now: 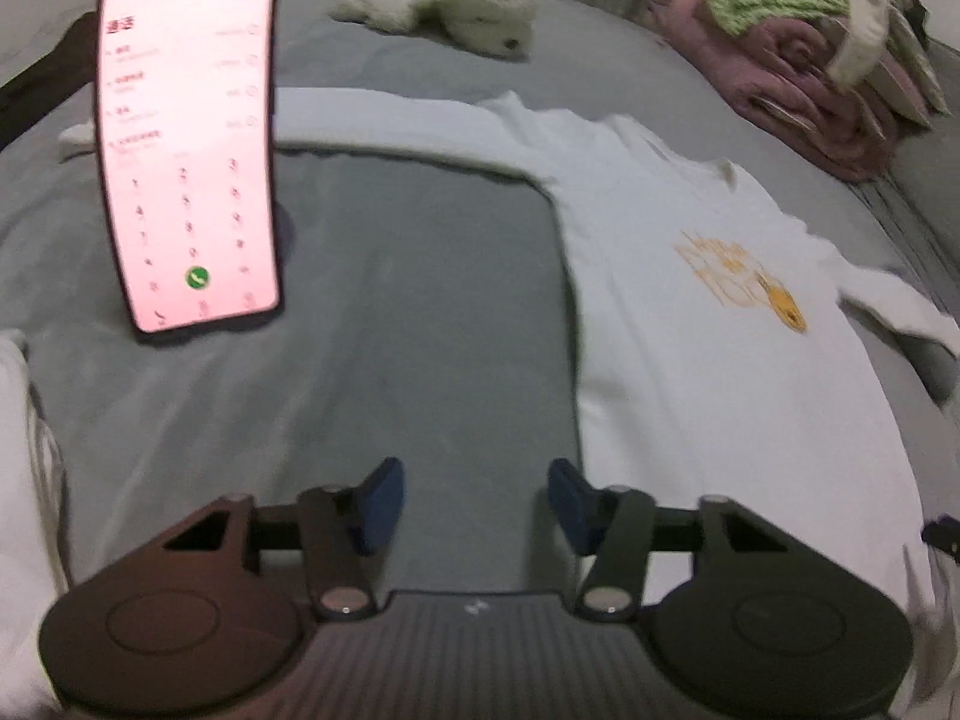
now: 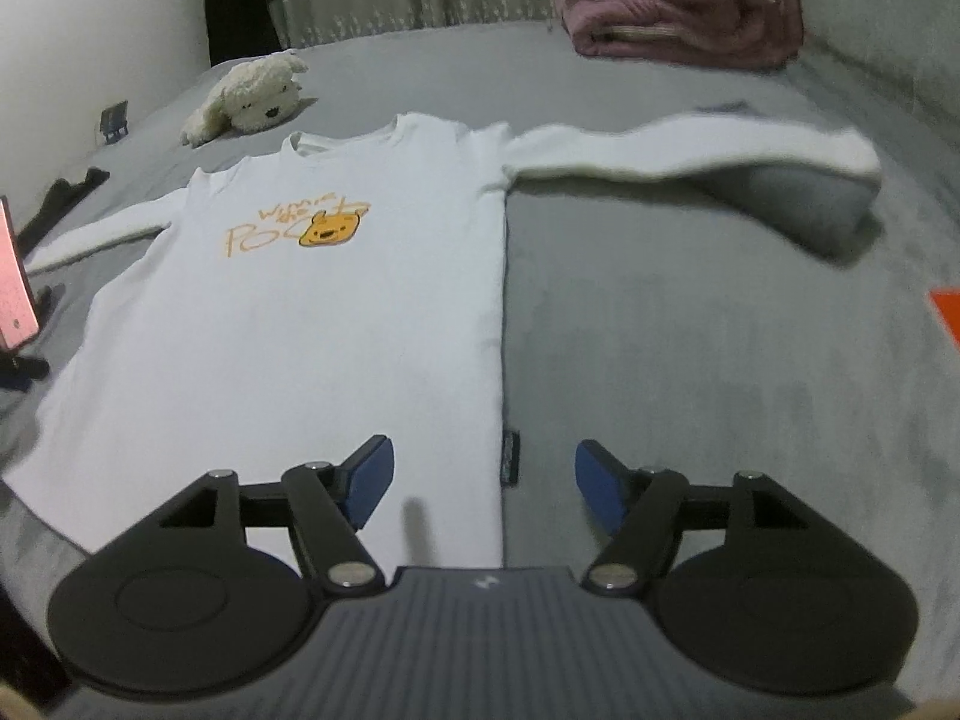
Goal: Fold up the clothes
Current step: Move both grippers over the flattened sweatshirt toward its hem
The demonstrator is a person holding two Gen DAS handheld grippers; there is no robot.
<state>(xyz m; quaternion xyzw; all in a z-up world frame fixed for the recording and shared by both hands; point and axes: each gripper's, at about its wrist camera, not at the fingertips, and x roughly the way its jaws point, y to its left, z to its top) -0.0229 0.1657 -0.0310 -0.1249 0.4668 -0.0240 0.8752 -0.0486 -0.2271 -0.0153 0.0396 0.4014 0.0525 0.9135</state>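
A white long-sleeved shirt (image 2: 288,330) with an orange bear print lies flat, front up, on a grey bed (image 2: 690,360), both sleeves stretched out sideways. My right gripper (image 2: 485,483) is open above the shirt's right side seam near the hem, one pad over the cloth and the other over bare sheet, nothing held. In the left wrist view the same shirt (image 1: 720,360) lies to the right. My left gripper (image 1: 476,501) is open over the grey sheet just beside the shirt's left edge, its jaws empty.
A phone (image 1: 189,138) with a lit pink screen stands upright on the bed (image 1: 390,312) at the left. A white plush toy (image 2: 252,99) lies beyond the collar. A rolled pink blanket (image 2: 684,18) with clothes on it sits far right.
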